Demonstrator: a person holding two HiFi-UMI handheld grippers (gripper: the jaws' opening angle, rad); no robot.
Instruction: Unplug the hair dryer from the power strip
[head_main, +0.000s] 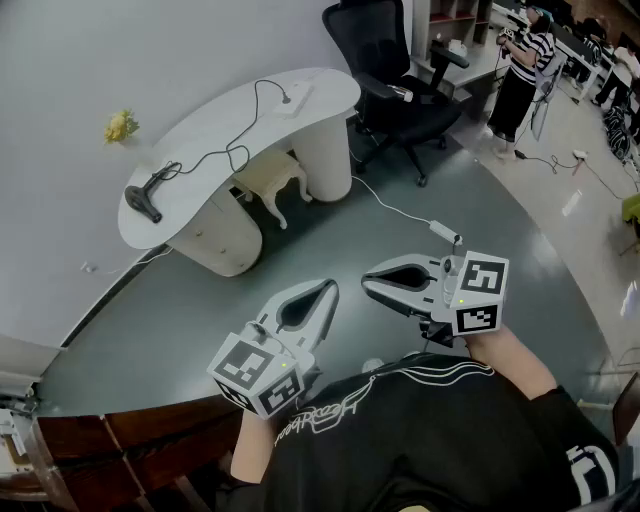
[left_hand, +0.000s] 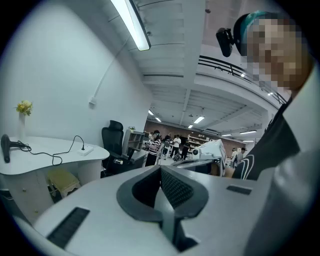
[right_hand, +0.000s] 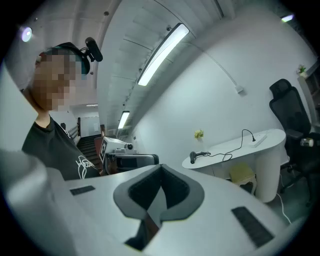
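A black hair dryer (head_main: 143, 200) lies on the left end of a white curved desk (head_main: 205, 150). Its black cord (head_main: 235, 152) runs along the top to a white power strip (head_main: 295, 98) at the right end, where it is plugged in. Both grippers are held close to my body, far from the desk. My left gripper (head_main: 330, 288) is shut with nothing in it, and so is my right gripper (head_main: 366, 282). The left gripper view shows the dryer (left_hand: 5, 148) and the strip (left_hand: 86, 149) beyond the shut jaws. The right gripper view shows the dryer (right_hand: 199, 156) and the strip (right_hand: 260, 139) too.
A yellow stool (head_main: 268, 175) stands under the desk and a black office chair (head_main: 385, 60) to its right. Yellow flowers (head_main: 120, 126) sit by the wall. A white cable with an adapter (head_main: 443, 232) crosses the grey floor. A person in a striped top (head_main: 520, 70) stands far right.
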